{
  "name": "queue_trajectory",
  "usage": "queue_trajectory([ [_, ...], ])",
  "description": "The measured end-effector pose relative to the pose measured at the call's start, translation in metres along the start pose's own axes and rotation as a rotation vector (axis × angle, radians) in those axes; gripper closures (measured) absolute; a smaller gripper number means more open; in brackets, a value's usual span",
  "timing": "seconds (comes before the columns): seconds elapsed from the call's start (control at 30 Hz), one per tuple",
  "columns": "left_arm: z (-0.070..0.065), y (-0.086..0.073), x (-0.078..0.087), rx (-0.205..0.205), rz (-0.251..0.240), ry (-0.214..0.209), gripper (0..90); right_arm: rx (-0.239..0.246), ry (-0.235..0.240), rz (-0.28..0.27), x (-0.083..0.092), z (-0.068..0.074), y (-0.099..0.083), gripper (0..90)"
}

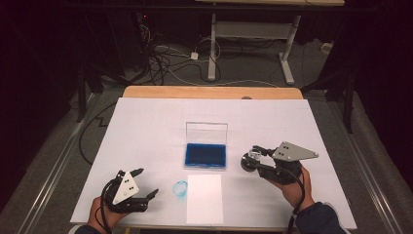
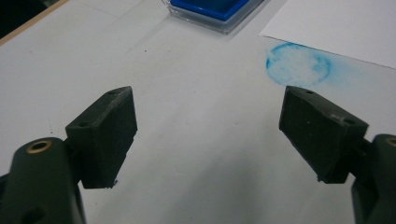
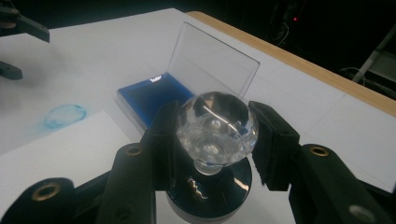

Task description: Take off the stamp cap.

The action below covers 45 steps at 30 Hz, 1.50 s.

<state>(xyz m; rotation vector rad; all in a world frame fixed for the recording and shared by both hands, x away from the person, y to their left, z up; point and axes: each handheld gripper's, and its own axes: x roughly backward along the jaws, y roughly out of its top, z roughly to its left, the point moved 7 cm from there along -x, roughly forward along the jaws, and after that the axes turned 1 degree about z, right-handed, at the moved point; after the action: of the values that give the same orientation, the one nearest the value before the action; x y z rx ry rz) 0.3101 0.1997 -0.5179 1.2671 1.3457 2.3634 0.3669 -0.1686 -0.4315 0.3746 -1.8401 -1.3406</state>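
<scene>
A round stamp [image 1: 250, 161] with a clear faceted knob [image 3: 217, 123] and a dark disc base is held just above the table, right of the ink pad. My right gripper [image 1: 254, 157] is shut on the knob, one pad on each side [image 3: 217, 140]. A blue ink pad [image 1: 205, 155] lies mid-table in a clear case, its lid [image 1: 207, 132] standing up behind it. My left gripper [image 1: 146, 183] rests at the front left, open and with nothing between its jaws [image 2: 210, 126]. A round blue ink mark [image 1: 180, 189] stains the table beside a white paper sheet [image 1: 204, 197].
The white table top [image 1: 146, 126] ends in a wooden strip along the far edge [image 1: 209, 91]. Behind it, cables and a desk frame [image 1: 253, 44] stand on the floor. The left gripper view has the blue mark [image 2: 299, 64] and the paper's corner [image 2: 345, 23] ahead.
</scene>
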Motion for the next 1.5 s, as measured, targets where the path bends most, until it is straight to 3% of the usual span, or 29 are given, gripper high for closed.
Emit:
queue_trajectory([
  [0.23, 0.002, 0.004, -0.004, 0.017, -0.006, -0.005, 18.1, 0.01, 0.018, -0.013, -0.007, 0.005, 0.009, 56.3],
  [0.43, 0.003, 0.014, -0.015, 0.005, -0.013, -0.02, 18.0, 0.013, 0.028, -0.015, -0.013, 0.009, 0.013, 56.4],
  [0.63, -0.007, 0.03, -0.032, -0.017, -0.002, -0.06, 18.1, 0.013, 0.043, -0.025, -0.019, 0.014, 0.019, 56.4],
  [0.93, -0.023, 0.059, -0.048, -0.045, -0.032, -0.13, 18.2, 0.024, 0.082, -0.04, -0.024, 0.031, 0.027, 56.4],
  [1.23, -0.043, 0.081, -0.058, -0.068, -0.049, -0.208, 18.1, 0.04, 0.121, -0.037, -0.031, 0.05, 0.03, 56.4],
  [1.5, -0.052, 0.093, -0.062, -0.07, -0.071, -0.243, 17.7, 0.05, 0.149, -0.042, -0.038, 0.061, 0.032, 56.4],
])
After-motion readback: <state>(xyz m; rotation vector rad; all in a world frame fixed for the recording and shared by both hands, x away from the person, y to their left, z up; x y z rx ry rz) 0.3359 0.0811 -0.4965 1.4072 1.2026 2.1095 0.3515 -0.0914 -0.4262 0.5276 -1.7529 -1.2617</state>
